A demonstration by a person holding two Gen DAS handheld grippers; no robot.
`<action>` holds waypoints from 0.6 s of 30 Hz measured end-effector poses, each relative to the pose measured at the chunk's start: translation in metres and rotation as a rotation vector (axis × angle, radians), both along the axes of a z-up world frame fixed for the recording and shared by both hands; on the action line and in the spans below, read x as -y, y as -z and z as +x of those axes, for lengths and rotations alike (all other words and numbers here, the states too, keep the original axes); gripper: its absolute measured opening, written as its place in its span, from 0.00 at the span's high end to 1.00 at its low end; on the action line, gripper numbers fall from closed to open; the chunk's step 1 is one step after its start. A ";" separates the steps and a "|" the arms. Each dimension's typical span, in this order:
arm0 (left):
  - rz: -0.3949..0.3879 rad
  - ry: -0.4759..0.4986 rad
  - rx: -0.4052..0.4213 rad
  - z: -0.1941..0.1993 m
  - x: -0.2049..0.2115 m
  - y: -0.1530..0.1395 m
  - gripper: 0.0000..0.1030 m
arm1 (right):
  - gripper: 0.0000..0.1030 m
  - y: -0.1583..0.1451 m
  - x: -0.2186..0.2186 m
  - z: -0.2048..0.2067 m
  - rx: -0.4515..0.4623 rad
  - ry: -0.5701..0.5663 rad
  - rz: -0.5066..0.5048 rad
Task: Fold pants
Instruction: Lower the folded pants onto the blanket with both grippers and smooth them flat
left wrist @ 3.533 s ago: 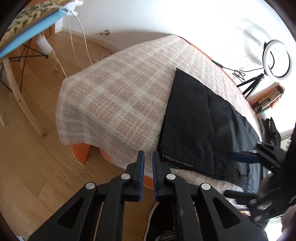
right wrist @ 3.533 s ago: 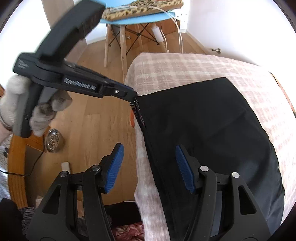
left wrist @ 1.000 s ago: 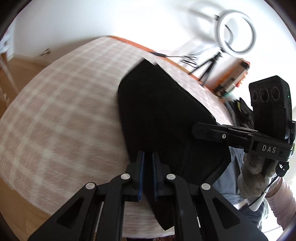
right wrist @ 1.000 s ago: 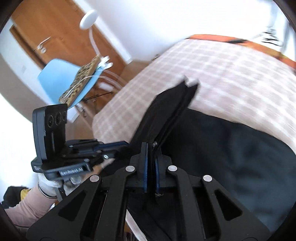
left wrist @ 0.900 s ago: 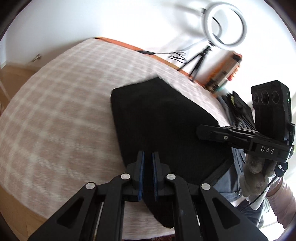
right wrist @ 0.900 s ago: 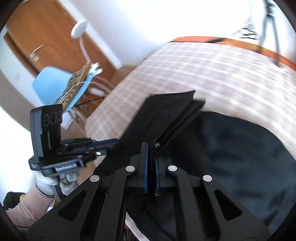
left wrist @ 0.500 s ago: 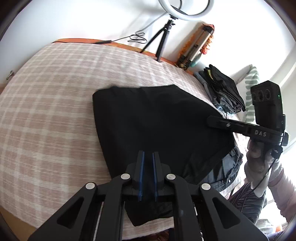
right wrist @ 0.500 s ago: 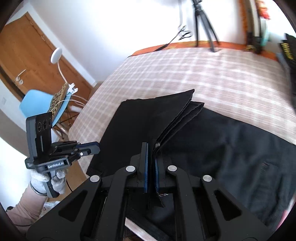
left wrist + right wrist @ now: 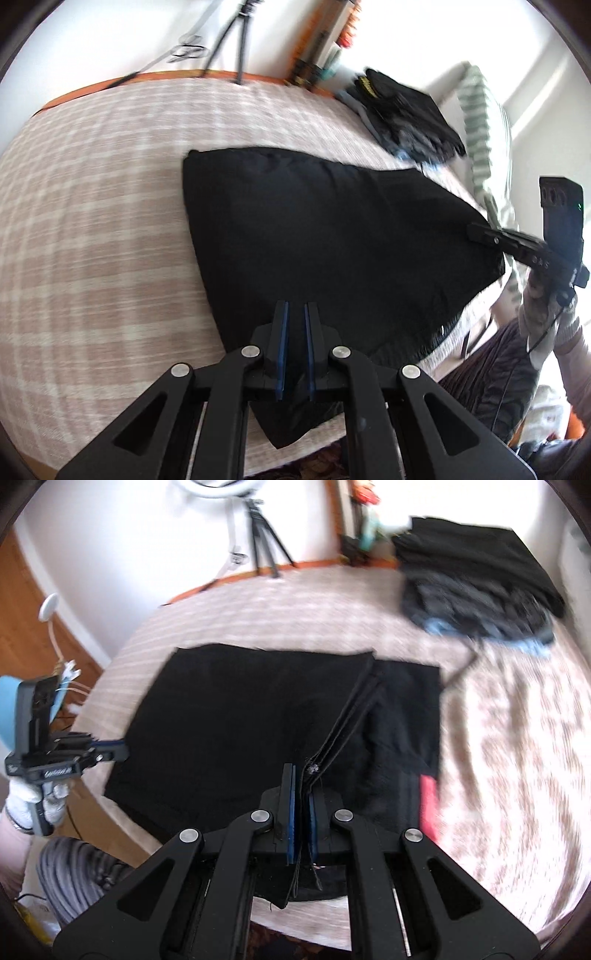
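Pants, black fabric (image 9: 332, 236), lie folded over on the pink-and-white checked bed cover (image 9: 92, 229), spread from the middle of the bed to its near edge, where one corner hangs over. Your left gripper (image 9: 294, 325), black with blue pads, is closed tight on the black cloth at that near edge. Your right gripper (image 9: 301, 794) is likewise clamped shut on a stacked hem of several layers, which runs away from its tips as a ridge across the garment. In the left wrist view your gloved right hand (image 9: 543, 306) holds its gripper at the pants' right-hand end. A pile of dark folded clothes (image 9: 476, 579) sits near the bed's far corner; a black tripod (image 9: 264, 550) stands beyond the far edge.
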State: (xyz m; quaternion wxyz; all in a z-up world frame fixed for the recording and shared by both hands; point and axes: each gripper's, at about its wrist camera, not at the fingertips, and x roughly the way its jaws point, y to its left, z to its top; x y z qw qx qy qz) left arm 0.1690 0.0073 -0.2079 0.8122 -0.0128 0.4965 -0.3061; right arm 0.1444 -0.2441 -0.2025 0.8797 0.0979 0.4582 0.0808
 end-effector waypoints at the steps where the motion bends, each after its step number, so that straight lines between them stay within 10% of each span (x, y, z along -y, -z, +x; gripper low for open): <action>1: 0.018 0.018 -0.004 -0.001 0.007 0.002 0.94 | 0.94 0.005 0.006 0.000 -0.008 0.006 0.006; 7: 0.146 0.077 -0.029 -0.007 0.033 0.022 0.94 | 0.93 0.023 0.033 0.002 -0.037 -0.019 0.166; 18: 0.070 0.055 -0.070 0.003 0.020 0.025 0.94 | 0.74 0.055 0.085 0.035 -0.110 0.049 0.558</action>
